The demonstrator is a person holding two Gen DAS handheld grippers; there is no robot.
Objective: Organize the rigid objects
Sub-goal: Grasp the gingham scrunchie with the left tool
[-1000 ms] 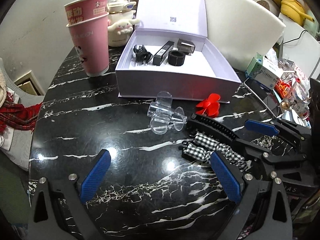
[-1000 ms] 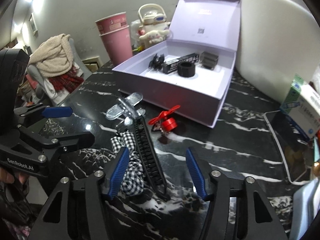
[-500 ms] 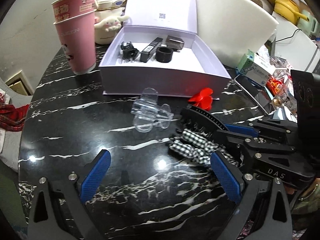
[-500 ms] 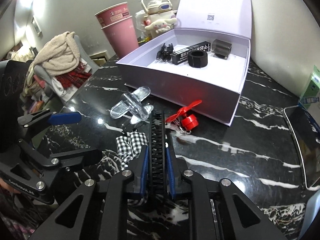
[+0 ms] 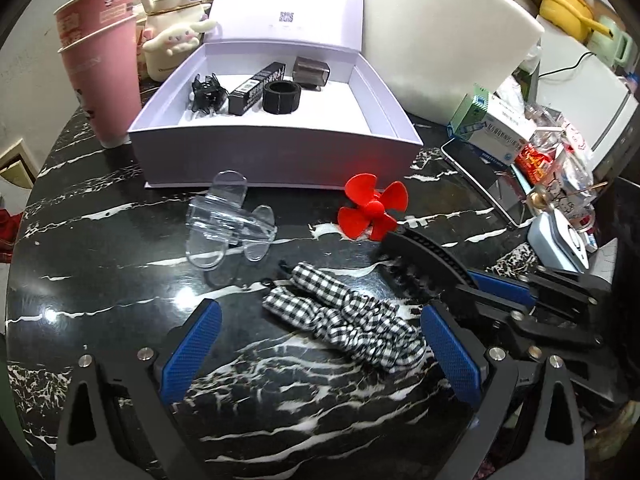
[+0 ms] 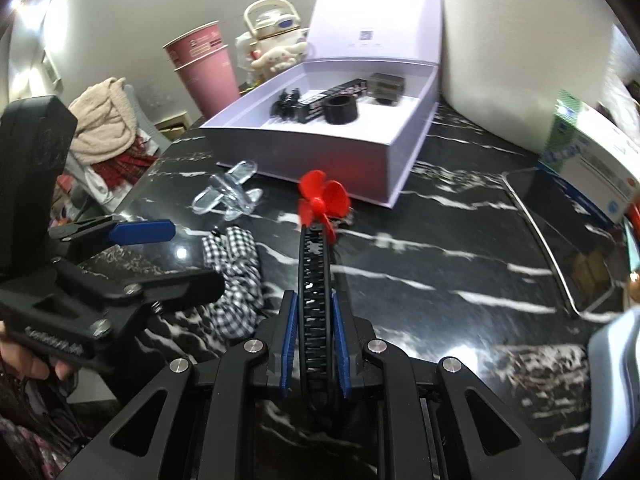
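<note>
The black marble table [image 5: 100, 248] is running out of both views at its near edge, behind the gripper bodies. The open lavender box [image 5: 276, 148] is sitting toward 12 o'clock on it, its raised lid cut off at the top of both pictures; inside are lying a black claw clip [image 5: 206, 92], a long black carton [image 5: 256, 88], a black ring [image 5: 282, 97] and a dark cube [image 5: 311, 73], their labels too small to read. The checked fabric piece [image 5: 348, 320] is lying between the left gripper's [image 5: 320, 344] blue pads, which are standing wide apart and touching nothing; in the right wrist view that gripper's finger is covering part of the cloth. The black toothed hair comb [image 6: 316, 276] is curved and ribbed, pointing toward 12 o'clock, its near end hidden inside the right gripper [image 6: 316, 324], whose jaws are clamping it from both sides; whether it is clear of the tabletop cannot be told. Its far tip is meeting the red propeller [image 6: 322, 202], blurred here. The clear plastic aeroplane [image 5: 230, 220] is resting at 11 o'clock of the cloth, well apart.
</note>
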